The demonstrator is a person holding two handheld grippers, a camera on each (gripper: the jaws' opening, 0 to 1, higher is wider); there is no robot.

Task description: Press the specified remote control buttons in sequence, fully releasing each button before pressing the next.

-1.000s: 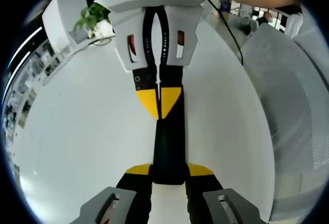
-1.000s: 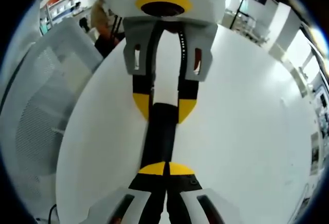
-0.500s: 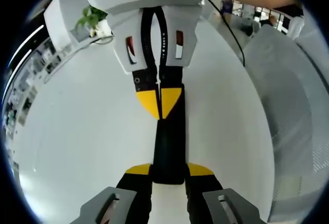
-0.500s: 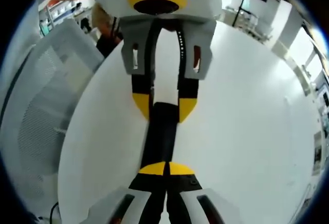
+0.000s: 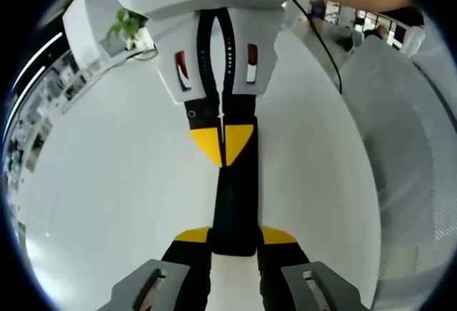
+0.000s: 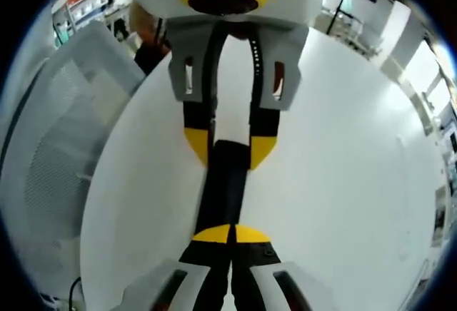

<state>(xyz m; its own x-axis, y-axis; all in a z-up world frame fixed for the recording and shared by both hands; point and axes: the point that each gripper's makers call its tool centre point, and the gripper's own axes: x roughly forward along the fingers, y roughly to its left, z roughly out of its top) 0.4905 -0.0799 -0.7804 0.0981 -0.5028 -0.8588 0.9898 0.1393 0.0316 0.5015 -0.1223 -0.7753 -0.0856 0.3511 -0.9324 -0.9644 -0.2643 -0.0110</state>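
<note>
In the left gripper view, the left gripper [image 5: 235, 243] clamps the black remote [image 5: 235, 197] on the white table [image 5: 107, 182]. Nothing has shifted.

In the right gripper view, the right gripper [image 6: 228, 234], tips pinched together, stays on the remote [image 6: 225, 179]. That press likely isn't released yet.

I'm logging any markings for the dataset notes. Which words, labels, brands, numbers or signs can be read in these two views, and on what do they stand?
None can be read.
Remote, held at its near end by the left claw: its black face shows no legible print.
Right claw: yellow tips, shut, with no lettering.
Wall panels behind the white table: too small and blurred to read.
</note>
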